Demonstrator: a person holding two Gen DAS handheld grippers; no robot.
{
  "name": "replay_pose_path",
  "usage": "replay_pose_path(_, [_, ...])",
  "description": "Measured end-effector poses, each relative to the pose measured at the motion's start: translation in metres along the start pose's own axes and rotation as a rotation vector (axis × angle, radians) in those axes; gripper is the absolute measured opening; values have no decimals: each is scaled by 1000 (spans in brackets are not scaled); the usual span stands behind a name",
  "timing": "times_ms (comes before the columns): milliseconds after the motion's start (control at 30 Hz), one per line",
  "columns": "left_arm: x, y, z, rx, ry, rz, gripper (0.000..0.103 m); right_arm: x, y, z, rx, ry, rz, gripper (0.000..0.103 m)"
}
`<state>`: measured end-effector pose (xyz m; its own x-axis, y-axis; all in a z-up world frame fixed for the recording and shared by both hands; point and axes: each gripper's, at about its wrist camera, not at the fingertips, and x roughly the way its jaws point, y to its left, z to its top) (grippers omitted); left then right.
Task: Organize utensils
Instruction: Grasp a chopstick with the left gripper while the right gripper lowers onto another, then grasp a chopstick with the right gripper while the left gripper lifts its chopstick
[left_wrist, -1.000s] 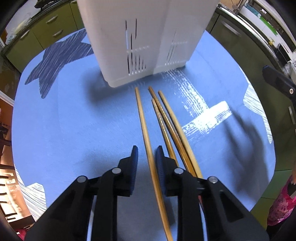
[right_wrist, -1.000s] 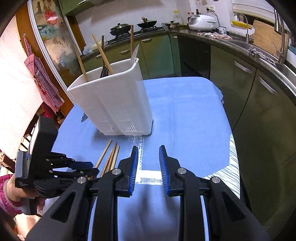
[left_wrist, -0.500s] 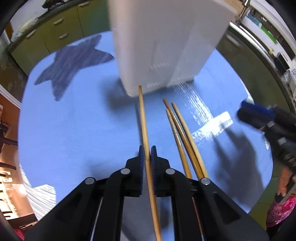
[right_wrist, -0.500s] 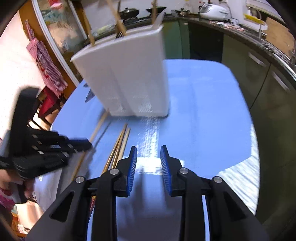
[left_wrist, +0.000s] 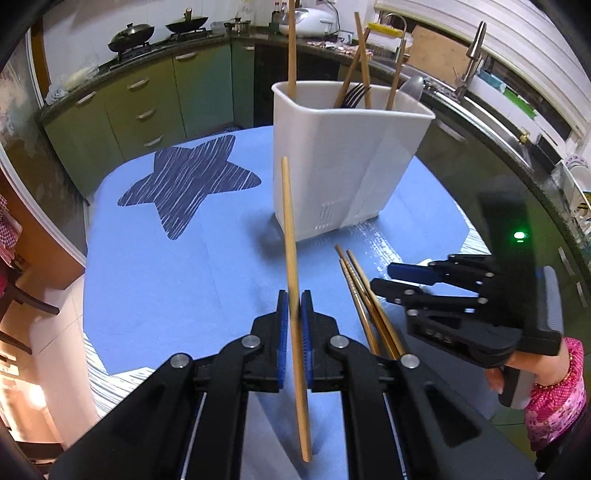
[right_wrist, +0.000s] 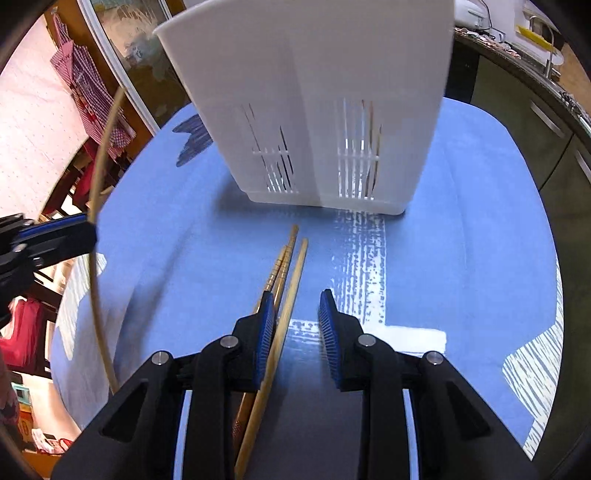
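My left gripper (left_wrist: 294, 295) is shut on a light wooden chopstick (left_wrist: 288, 221), held clear of the table and pointing at the white utensil holder (left_wrist: 343, 166). The holder stands upright with several chopsticks, a fork and a spoon in it. Three chopsticks (left_wrist: 360, 291) lie side by side on the blue cloth in front of it. My right gripper (right_wrist: 297, 299) hovers low over them, jaws closing, with the rightmost chopstick (right_wrist: 291, 280) between its fingers close to the left pad. The other two chopsticks (right_wrist: 280, 266) pass under the left finger.
The blue tablecloth (left_wrist: 184, 277) carries a dark star print (left_wrist: 184, 184) at the far left. Green kitchen cabinets (left_wrist: 147, 103) and a counter with a sink tap (left_wrist: 472, 48) ring the table. A hand in a pink sleeve (left_wrist: 546, 391) holds the right gripper.
My left gripper shut on the leftmost chopstick and lifted it off the cloth. My right gripper moved down and in over the three chopsticks left on the table.
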<state>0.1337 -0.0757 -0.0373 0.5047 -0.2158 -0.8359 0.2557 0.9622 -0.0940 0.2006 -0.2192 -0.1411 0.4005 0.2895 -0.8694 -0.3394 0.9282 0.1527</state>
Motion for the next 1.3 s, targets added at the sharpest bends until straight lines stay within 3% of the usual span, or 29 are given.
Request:
replay_pose_path(167, [-7, -1, -3, 1, -14, -23, 7, 8, 6, -3, -16, 34, -47, 15])
replay_pose_path(500, [3, 2, -2, -1, 5, -33, 7, 16, 28, 2, -72, 56, -102, 14])
replay_pose_path(967, [43, 9, 1, 8, 121, -38, 7, 15, 26, -1, -27, 73, -35, 10])
replay_pose_path(1300, [55, 12, 0, 5, 138, -34, 7, 17, 26, -1, -23, 90, -34, 10])
